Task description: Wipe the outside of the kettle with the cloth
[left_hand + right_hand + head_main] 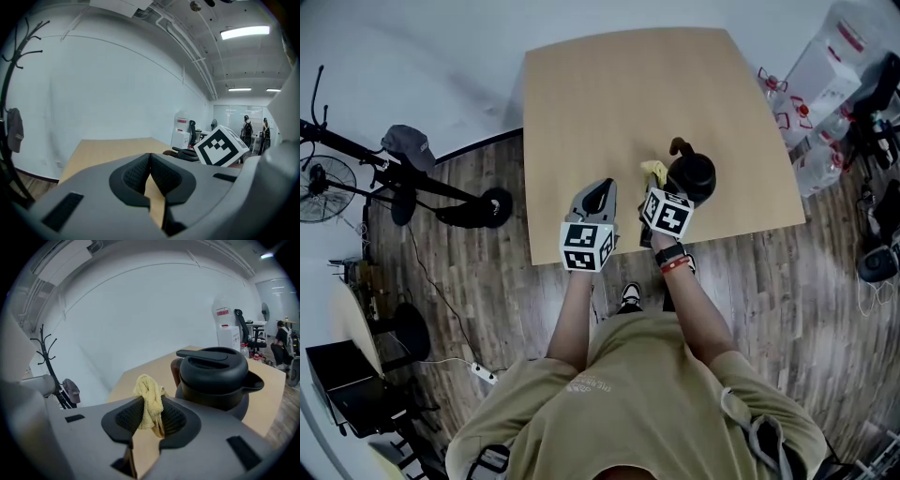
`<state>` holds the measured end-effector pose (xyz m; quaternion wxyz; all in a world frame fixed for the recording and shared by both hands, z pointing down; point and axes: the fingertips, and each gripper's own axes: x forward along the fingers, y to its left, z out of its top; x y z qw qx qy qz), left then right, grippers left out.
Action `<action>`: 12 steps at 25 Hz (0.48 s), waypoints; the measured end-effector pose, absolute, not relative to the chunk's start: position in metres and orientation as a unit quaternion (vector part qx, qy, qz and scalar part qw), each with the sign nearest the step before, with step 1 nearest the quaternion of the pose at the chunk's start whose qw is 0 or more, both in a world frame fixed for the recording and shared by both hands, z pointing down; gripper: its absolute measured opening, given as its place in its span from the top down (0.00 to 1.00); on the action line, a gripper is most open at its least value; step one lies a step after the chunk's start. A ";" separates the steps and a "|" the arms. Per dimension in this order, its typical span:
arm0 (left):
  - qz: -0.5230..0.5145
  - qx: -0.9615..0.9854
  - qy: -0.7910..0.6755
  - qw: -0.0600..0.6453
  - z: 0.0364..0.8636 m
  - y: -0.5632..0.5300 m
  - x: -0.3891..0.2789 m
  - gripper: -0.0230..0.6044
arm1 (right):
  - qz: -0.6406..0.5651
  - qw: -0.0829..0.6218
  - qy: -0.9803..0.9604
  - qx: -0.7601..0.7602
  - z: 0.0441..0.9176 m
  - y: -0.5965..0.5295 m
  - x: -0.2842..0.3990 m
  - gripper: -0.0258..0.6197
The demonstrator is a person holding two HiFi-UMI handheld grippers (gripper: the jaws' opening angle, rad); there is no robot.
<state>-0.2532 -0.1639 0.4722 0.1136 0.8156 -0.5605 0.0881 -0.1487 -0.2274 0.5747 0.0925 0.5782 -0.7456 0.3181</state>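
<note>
A black kettle (692, 174) (213, 376) with a brown handle stands near the front edge of the wooden table (609, 103). My right gripper (657, 190) (151, 416) is shut on a yellow cloth (654, 172) (149, 397), which sticks up between the pads just left of the kettle. The cloth is close to the kettle's side; I cannot tell whether it touches. My left gripper (598, 199) (150, 174) is shut with nothing between its pads, at the table's front edge to the left of the right one.
The table (108, 152) stretches away ahead of both grippers. A fan (321, 187) and a stand with a cap (405, 142) are on the floor at left. Water bottles and boxes (816, 103) crowd the right side. A coat rack (49, 366) stands by the wall.
</note>
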 end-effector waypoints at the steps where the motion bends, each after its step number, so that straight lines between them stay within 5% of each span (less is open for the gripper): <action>1: 0.089 0.814 -0.562 0.115 0.475 -0.164 -0.256 0.92 | 0.322 0.092 -0.740 0.584 0.579 -0.231 -0.148 0.79; 12: 0.094 0.816 -0.558 0.119 0.481 -0.165 -0.257 0.92 | 0.358 0.061 -0.695 0.620 0.593 -0.238 -0.143 0.79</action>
